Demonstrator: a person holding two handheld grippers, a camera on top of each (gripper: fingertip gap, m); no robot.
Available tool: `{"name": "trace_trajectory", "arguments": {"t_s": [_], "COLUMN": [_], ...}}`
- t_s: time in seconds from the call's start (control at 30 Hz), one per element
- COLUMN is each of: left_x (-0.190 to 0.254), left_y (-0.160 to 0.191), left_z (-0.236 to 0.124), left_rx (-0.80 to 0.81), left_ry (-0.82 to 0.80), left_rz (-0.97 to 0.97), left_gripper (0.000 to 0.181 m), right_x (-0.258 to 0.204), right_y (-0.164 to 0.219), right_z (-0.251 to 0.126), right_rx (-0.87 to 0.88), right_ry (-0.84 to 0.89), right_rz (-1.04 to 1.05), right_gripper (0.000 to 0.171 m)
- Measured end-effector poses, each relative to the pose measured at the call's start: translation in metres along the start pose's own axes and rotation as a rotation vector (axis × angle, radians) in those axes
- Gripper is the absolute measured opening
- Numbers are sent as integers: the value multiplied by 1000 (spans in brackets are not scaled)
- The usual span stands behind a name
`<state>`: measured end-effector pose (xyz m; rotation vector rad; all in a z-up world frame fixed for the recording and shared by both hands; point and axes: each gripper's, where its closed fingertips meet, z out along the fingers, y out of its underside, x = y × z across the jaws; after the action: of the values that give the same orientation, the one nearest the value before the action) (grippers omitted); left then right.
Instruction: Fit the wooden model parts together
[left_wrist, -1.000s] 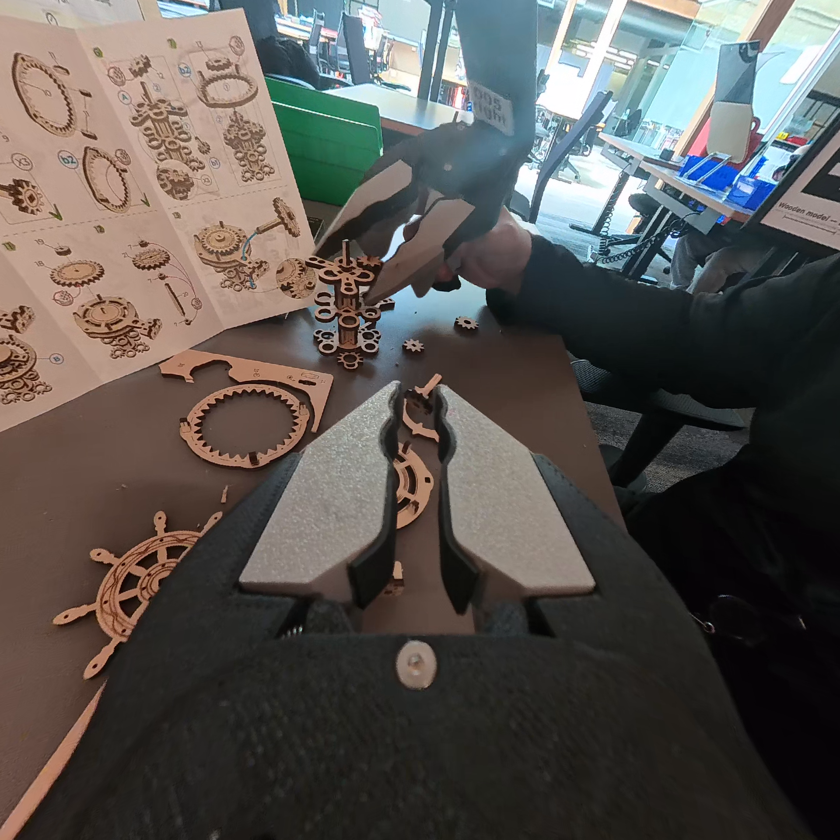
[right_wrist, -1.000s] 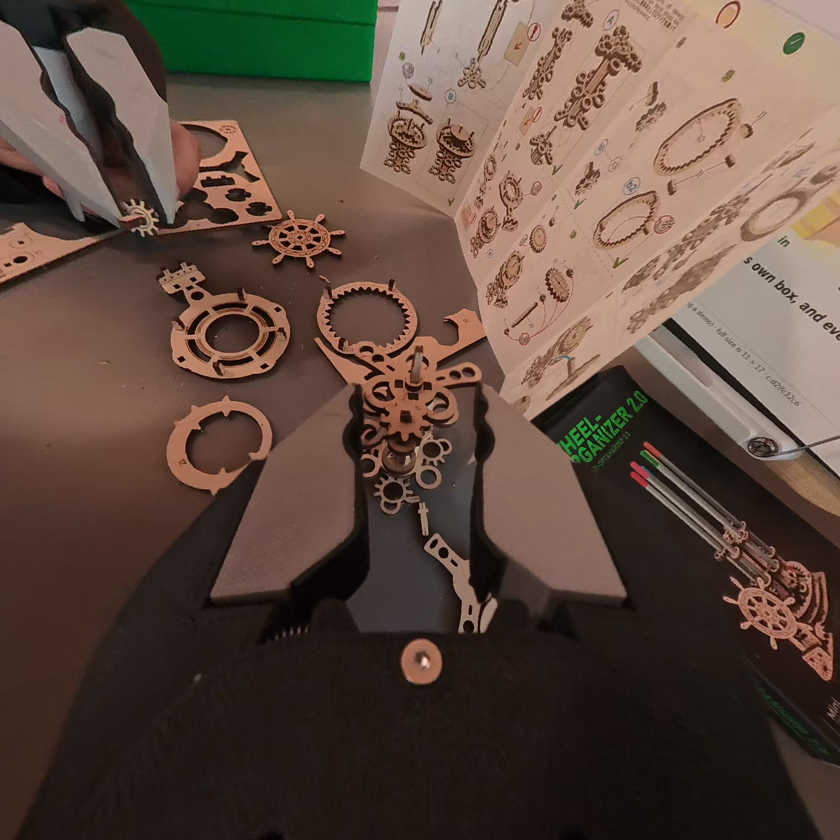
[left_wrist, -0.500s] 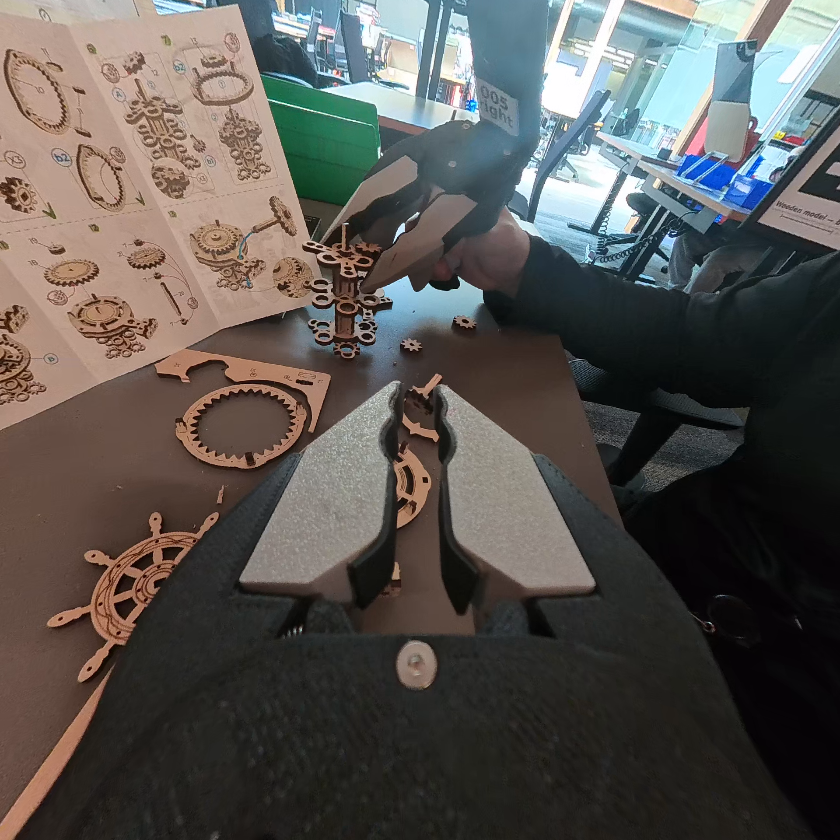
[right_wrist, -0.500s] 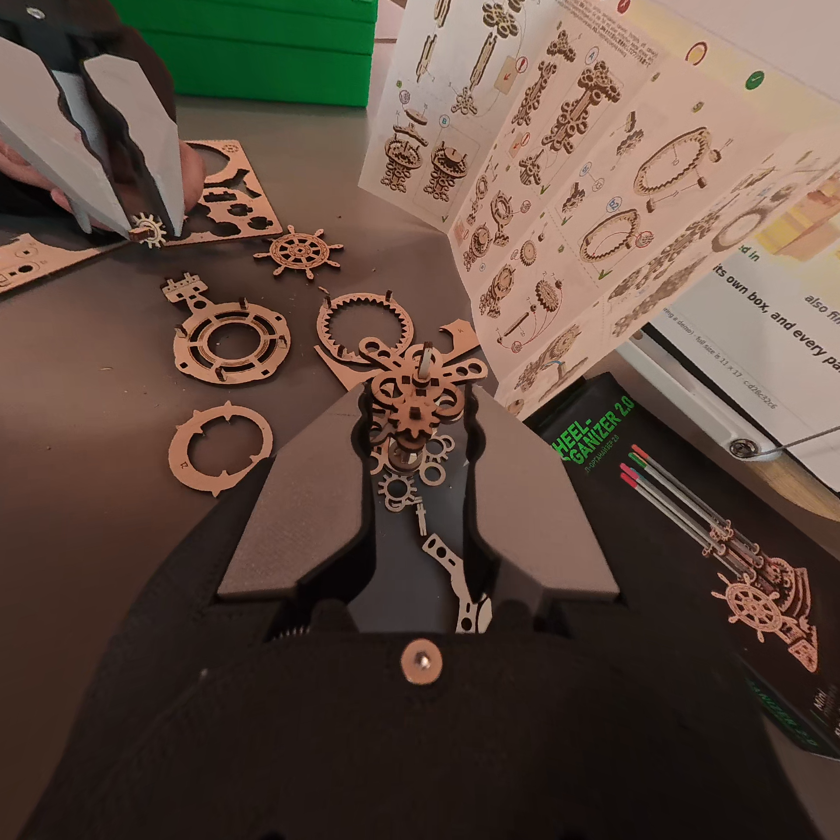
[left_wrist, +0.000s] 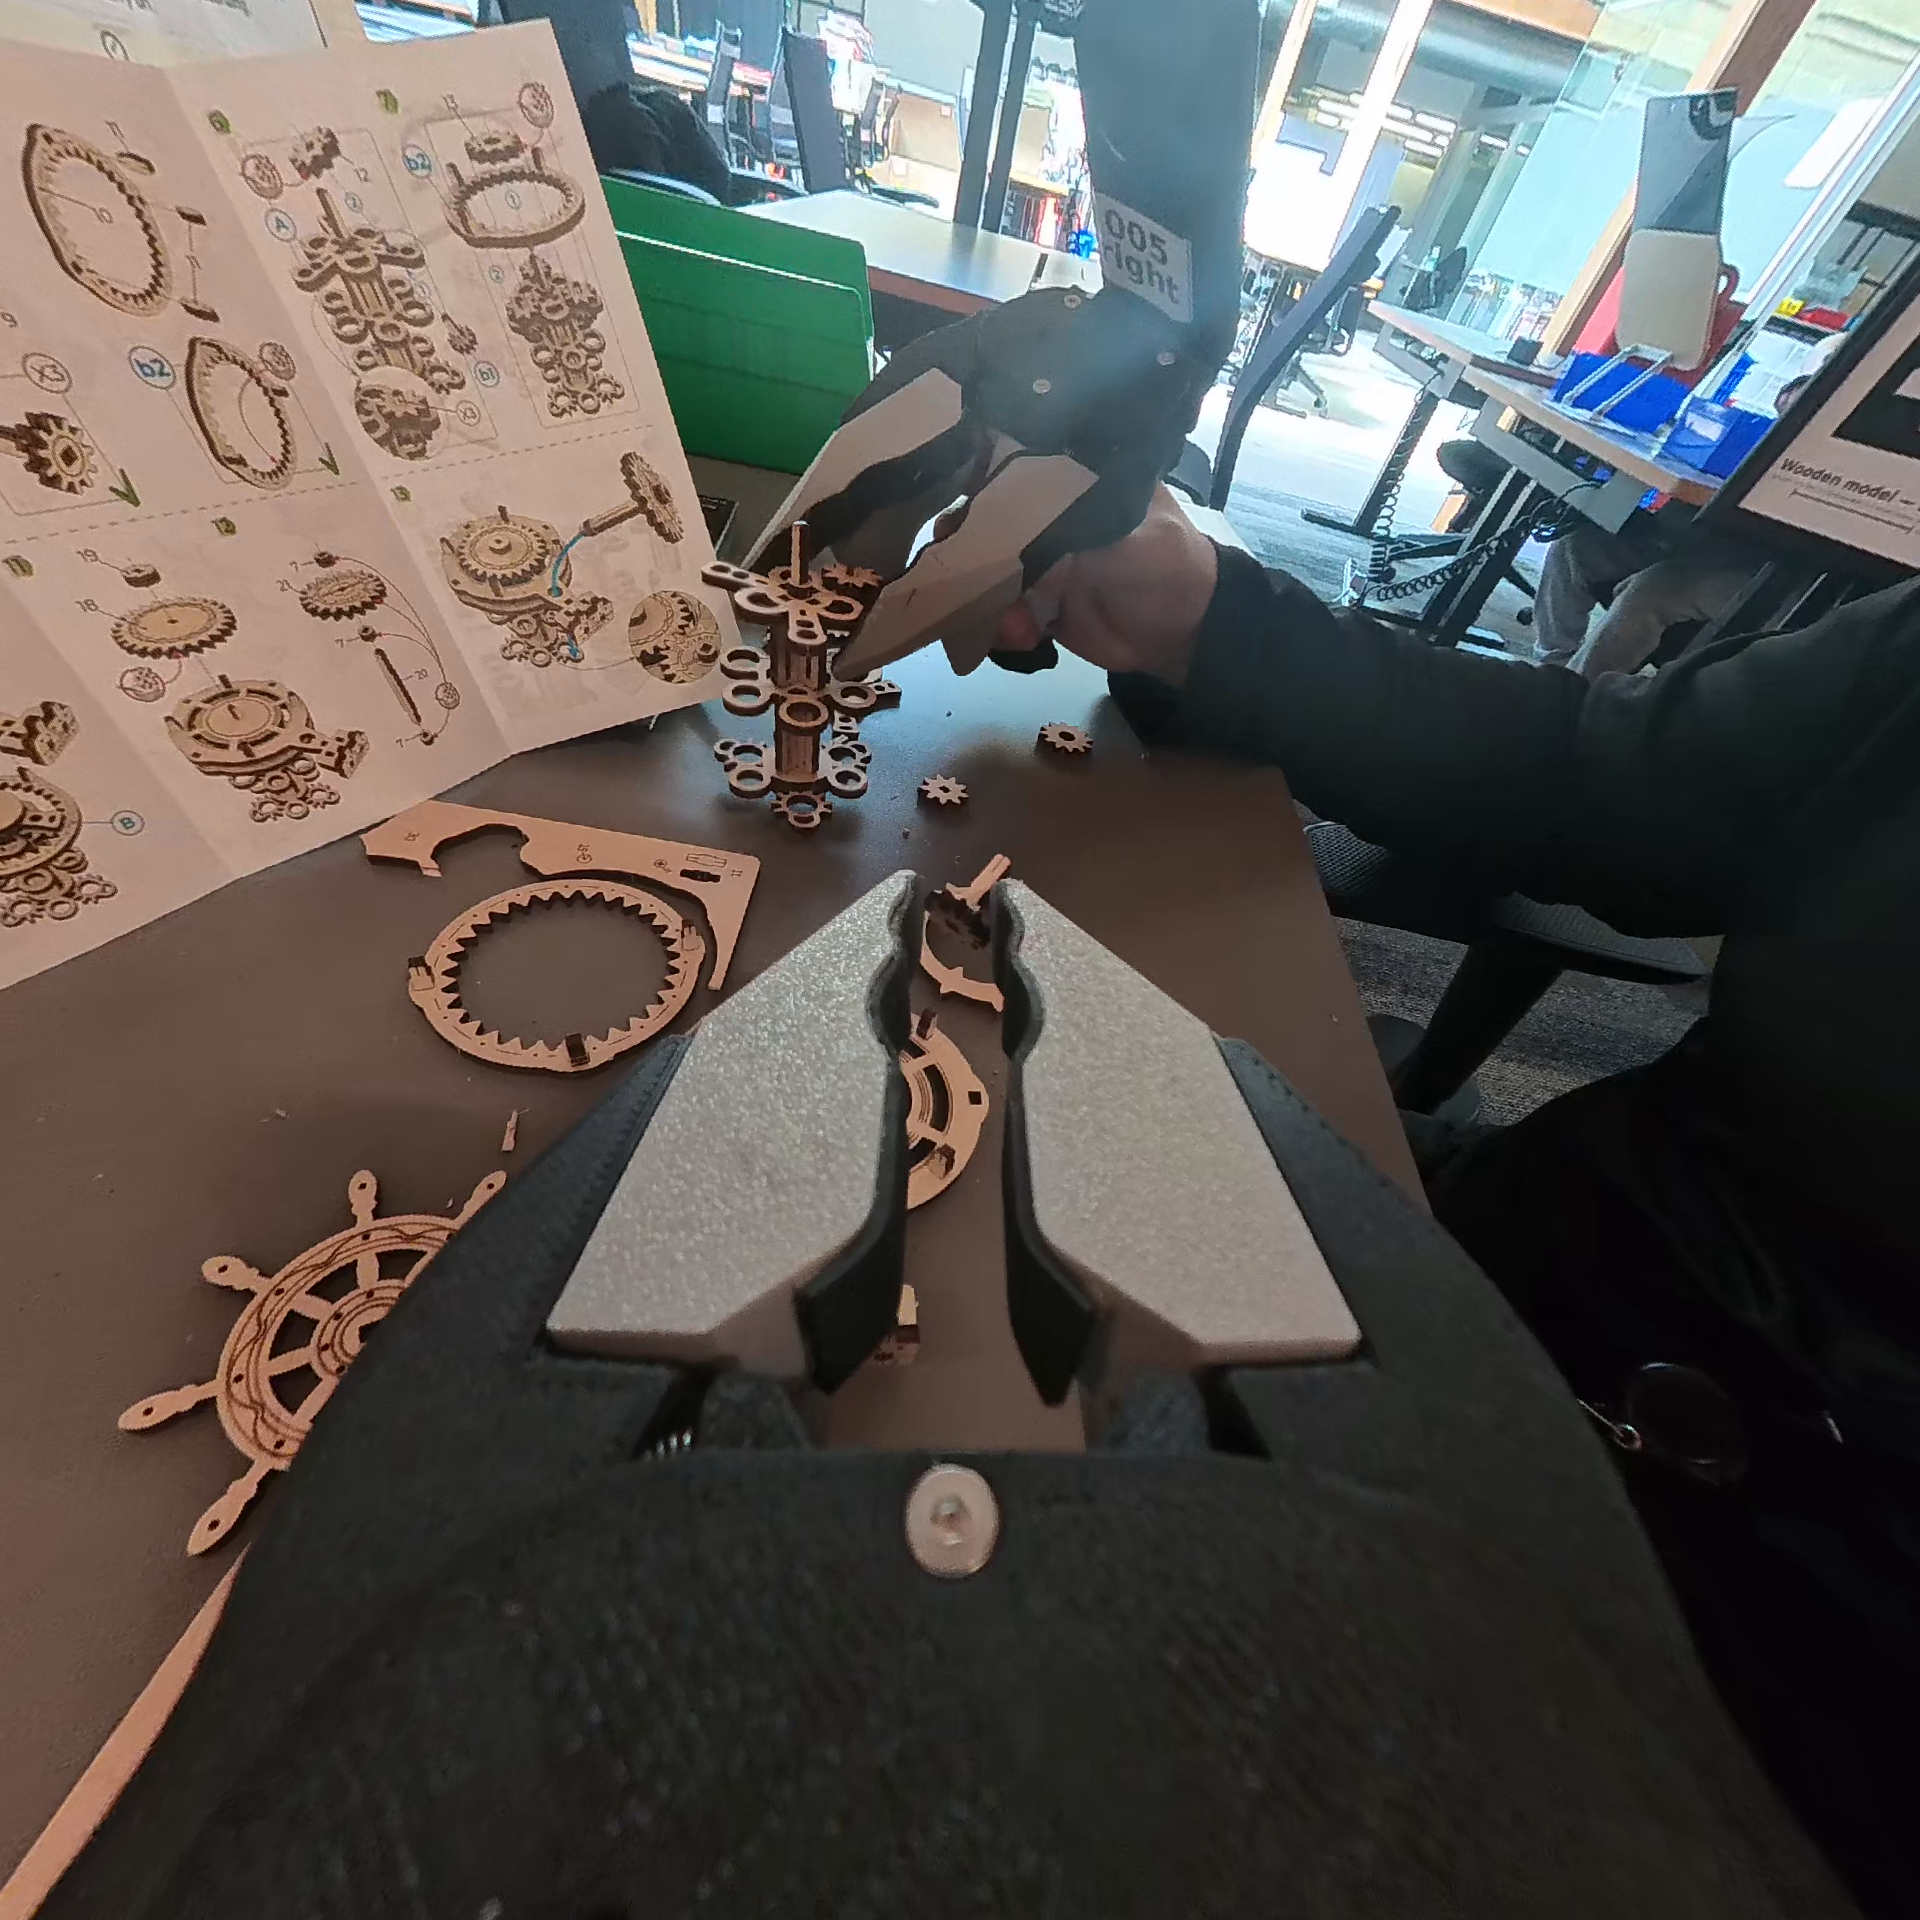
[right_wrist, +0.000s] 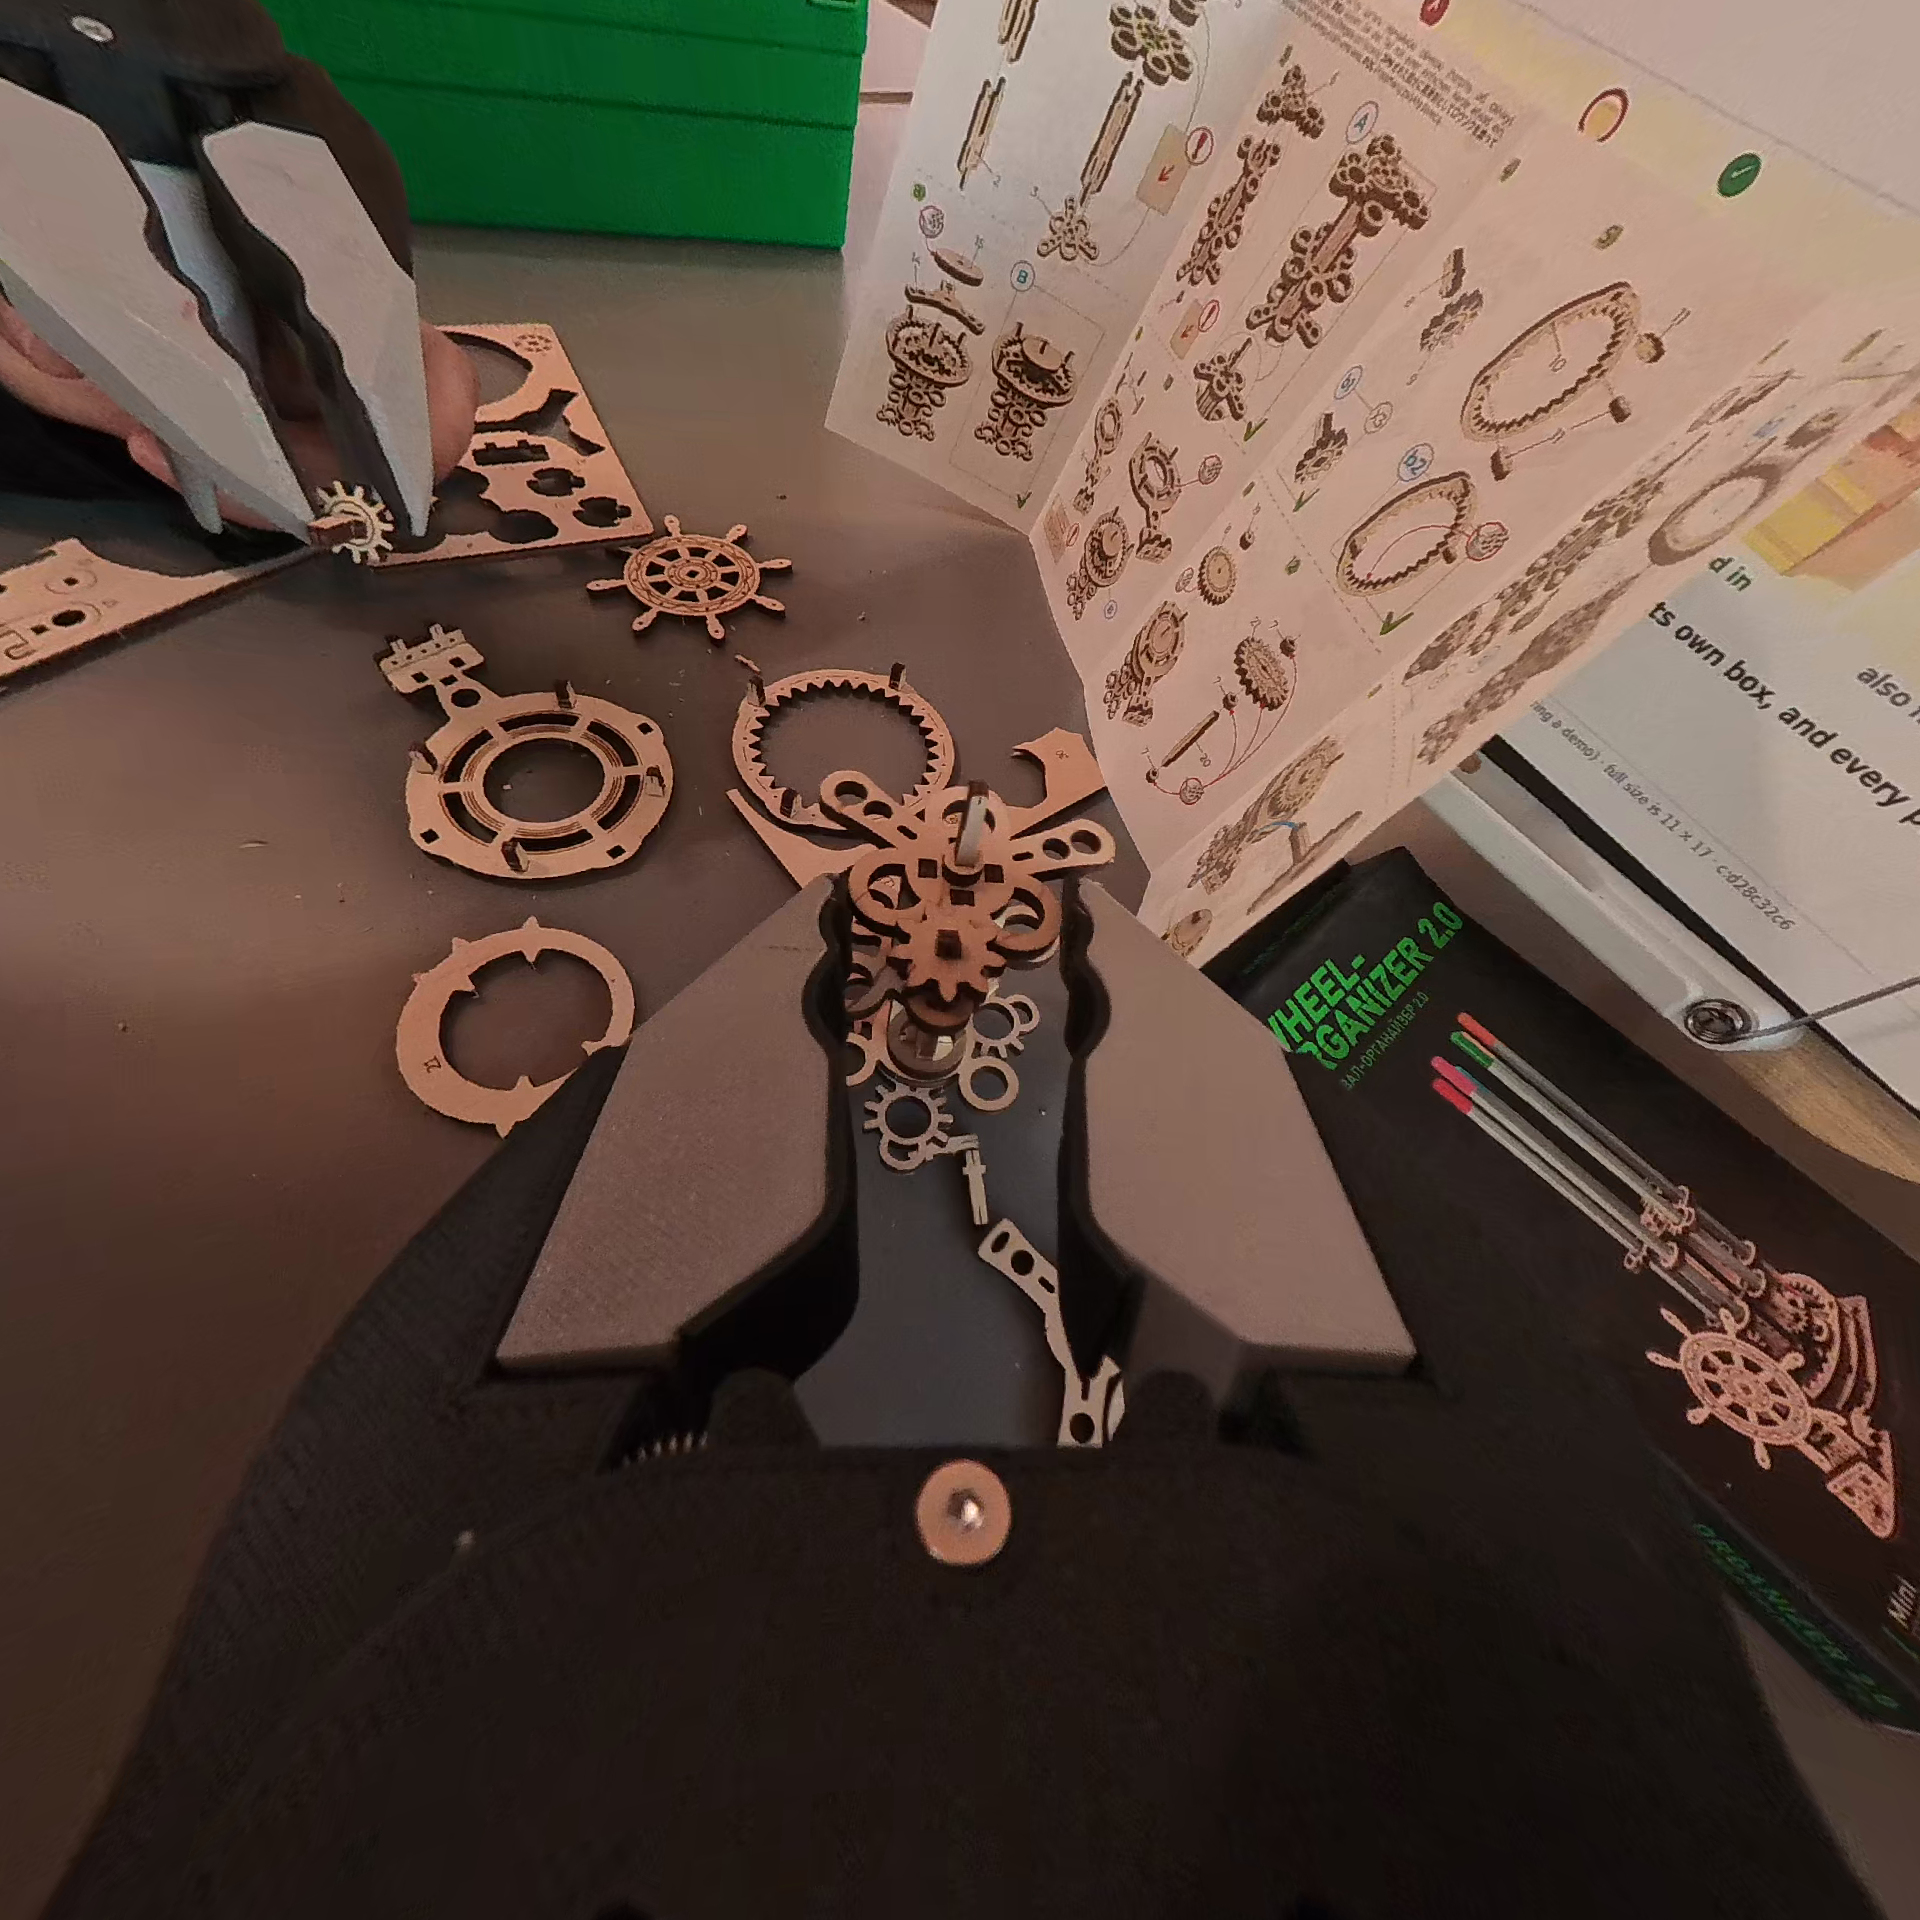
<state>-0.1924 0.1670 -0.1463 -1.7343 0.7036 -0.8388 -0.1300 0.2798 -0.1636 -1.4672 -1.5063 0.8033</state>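
My right gripper (right_wrist: 951, 935) is closed around the tiered wooden model (left_wrist: 795, 686), holding it upright on the grey table (left_wrist: 208, 1091) in front of the propped instruction sheet (left_wrist: 312, 436). My left gripper (left_wrist: 956, 904) has its fingers nearly together, pinching a small wooden gear (right_wrist: 353, 520) at the tips, above the table. Lying flat between the two grippers are a toothed ring (right_wrist: 842, 748), a slotted disc (right_wrist: 535, 779) and a ship's wheel (right_wrist: 691, 577).
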Motion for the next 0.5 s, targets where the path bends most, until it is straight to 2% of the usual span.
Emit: {"name": "trace_trajectory", "arguments": {"t_s": [0.5], "left_x": [-1], "left_y": [1], "left_z": [0], "left_rx": [-3], "left_ry": [0], "left_rz": [-11], "left_gripper": [10], "right_x": [0], "right_y": [-1], "right_z": [-1], "right_rx": [10], "right_ry": [-1], "right_rz": [13], "right_gripper": [37]}}
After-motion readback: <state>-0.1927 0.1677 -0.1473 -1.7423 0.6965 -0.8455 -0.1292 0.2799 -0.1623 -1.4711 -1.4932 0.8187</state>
